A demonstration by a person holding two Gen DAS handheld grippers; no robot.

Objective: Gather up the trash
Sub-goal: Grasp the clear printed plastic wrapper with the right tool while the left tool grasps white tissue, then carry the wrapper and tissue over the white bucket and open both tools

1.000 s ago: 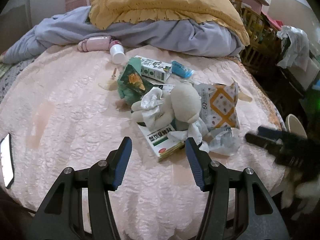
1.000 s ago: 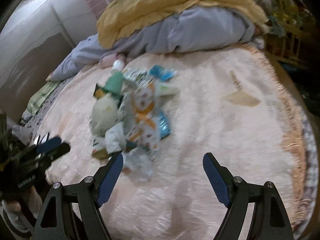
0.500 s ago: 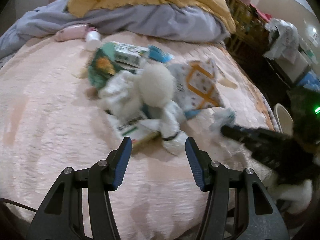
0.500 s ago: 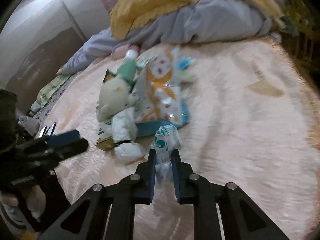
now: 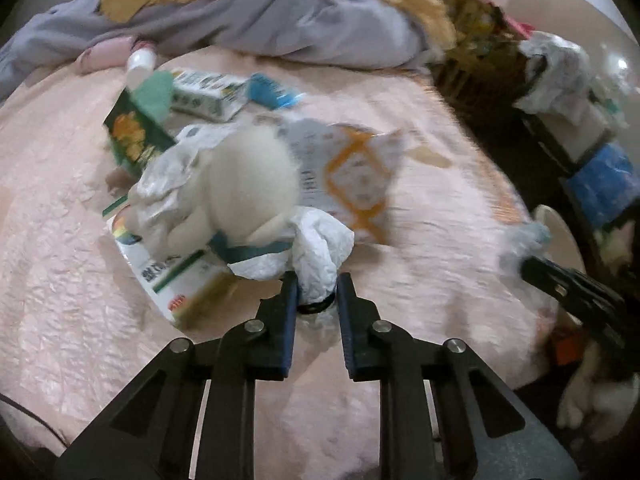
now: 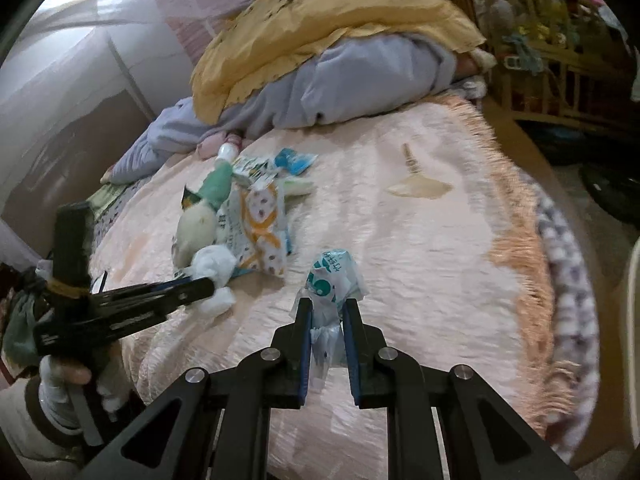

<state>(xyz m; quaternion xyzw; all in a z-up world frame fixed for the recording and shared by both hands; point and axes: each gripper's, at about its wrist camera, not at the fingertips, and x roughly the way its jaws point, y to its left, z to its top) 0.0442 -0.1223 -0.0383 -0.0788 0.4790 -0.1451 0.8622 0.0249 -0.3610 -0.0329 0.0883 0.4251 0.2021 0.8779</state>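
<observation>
A pile of trash lies on the pink bedspread (image 5: 60,288): a white and orange wrapper (image 5: 352,172), a green and white box (image 5: 176,276), a green packet (image 5: 132,136) and a blue packet (image 5: 272,94). A cream plush toy (image 5: 248,188) lies on the pile. My left gripper (image 5: 316,284) is shut on a crumpled white tissue (image 5: 320,248) at the near edge of the pile; it also shows in the right wrist view (image 6: 200,288). My right gripper (image 6: 326,308) is shut on a crumpled clear wrapper with green print (image 6: 332,276), held above the bedspread (image 6: 420,260) to the right of the pile.
A grey and a yellow blanket (image 6: 332,32) are heaped at the back of the bed. A pink bottle (image 5: 120,56) lies by them. A brown stain (image 6: 418,188) marks the spread. Wooden furniture (image 6: 552,56) and clutter stand beyond the right bed edge.
My left gripper moved forward and closed on the white tissue. My right gripper closed on the clear wrapper half a second ago and still holds it, pulled back to the right of the pile.
</observation>
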